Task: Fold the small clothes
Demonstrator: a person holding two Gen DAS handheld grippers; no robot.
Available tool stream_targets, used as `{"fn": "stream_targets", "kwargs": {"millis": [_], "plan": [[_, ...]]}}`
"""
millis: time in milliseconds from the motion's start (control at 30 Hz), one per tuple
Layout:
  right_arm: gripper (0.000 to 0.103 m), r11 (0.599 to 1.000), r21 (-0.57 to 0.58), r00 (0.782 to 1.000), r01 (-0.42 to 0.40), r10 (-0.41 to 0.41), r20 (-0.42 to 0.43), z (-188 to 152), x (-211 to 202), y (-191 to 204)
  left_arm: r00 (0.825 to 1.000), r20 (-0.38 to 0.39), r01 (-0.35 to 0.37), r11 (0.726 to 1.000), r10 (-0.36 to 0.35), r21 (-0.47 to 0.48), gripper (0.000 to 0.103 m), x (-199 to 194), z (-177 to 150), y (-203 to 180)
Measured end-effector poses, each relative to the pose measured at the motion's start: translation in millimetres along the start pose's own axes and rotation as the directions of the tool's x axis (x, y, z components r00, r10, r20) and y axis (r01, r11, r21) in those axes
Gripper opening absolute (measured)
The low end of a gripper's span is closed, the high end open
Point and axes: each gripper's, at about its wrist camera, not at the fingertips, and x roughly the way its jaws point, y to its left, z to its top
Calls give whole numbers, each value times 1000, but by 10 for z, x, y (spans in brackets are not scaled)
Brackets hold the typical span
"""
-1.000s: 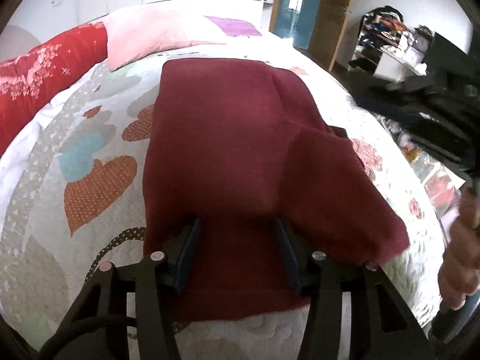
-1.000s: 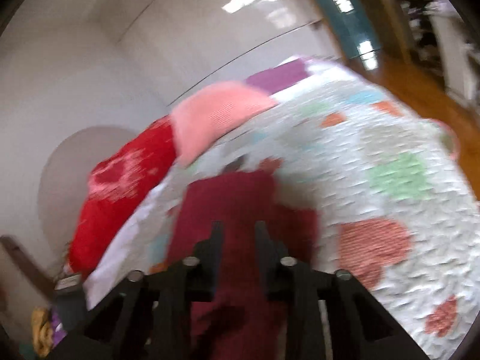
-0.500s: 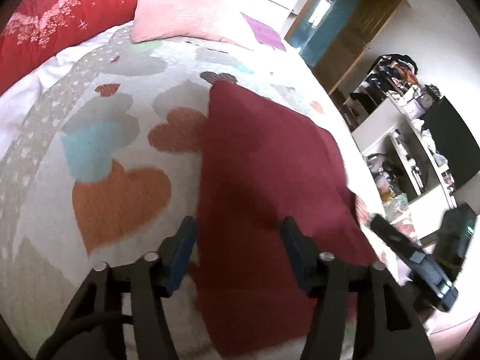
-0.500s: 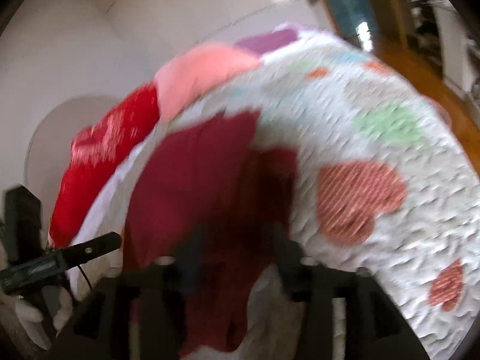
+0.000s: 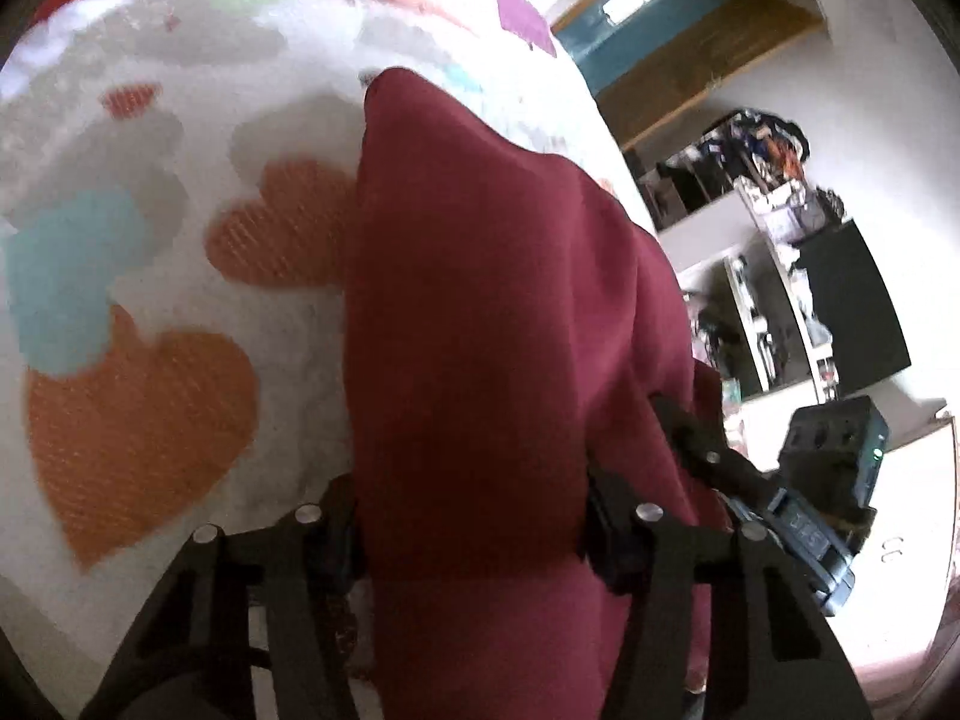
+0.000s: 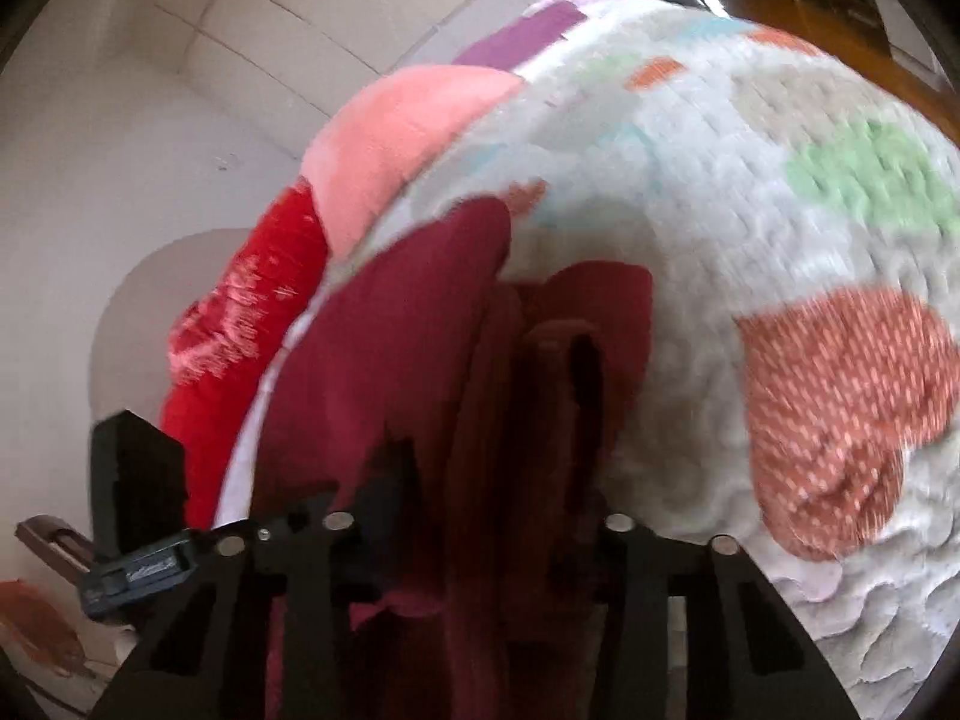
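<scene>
A dark red garment [image 5: 480,324] lies on the heart-patterned quilt [image 5: 138,192] and drapes over the near end of my left gripper [image 5: 474,516], hiding its fingertips; the jaws stand wide apart under the cloth. The right gripper's black body shows at the right of that view [image 5: 720,468]. In the right wrist view the same garment [image 6: 384,348] is bunched in folds over my right gripper [image 6: 480,468], which stands spread with cloth between and over its fingers. The left gripper's body shows at the lower left [image 6: 138,558].
A pink pillow [image 6: 396,132] and a red pillow [image 6: 240,312] lie at the head of the bed. Cluttered white shelves [image 5: 774,264] and a black box [image 5: 852,306] stand beyond the bed's right side. A wooden door frame [image 5: 690,54] is behind.
Both grippers have closed in on the garment's near edge. The cloth, flat on the quilt before, now rises bunched over both sets of fingers. The right gripper's jaws have spread apart.
</scene>
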Motion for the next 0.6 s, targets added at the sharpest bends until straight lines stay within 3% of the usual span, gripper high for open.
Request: {"fn": "stream_targets", "kwargs": {"millis": [100, 167, 233, 267, 300, 333, 500, 600], "plan": [[39, 998, -67, 1000, -16, 18, 24, 151, 18, 273, 998, 62, -23, 999, 21, 28, 57, -210, 192, -18], [42, 996, -88, 1000, -2, 4, 27, 228, 104, 361, 995, 59, -79, 997, 78, 21, 66, -224, 305, 17], [51, 993, -87, 997, 83, -82, 13, 274, 252, 342, 983, 25, -183, 983, 183, -12, 67, -138, 362, 116], [52, 981, -101, 986, 168, -168, 12, 275, 328, 323, 973, 8, -229, 973, 229, -26, 67, -99, 345, 174], [52, 957, -125, 965, 261, -261, 20, 262, 384, 307, 967, 0, -256, 966, 256, -30, 67, -92, 295, 234], [52, 944, -142, 955, 298, -296, 31, 244, 381, 304, 969, 13, -245, 969, 246, -28, 67, -122, 252, 249], [47, 956, -157, 962, 248, -224, 153, 157, -78, 473, 962, 93, -258, 966, 256, 13, 67, -327, -38, 183], [29, 958, -221, 976, 184, -151, 158, 138, -131, 764, 951, 130, -286, 958, 280, 35, 67, -441, -220, 136]]}}
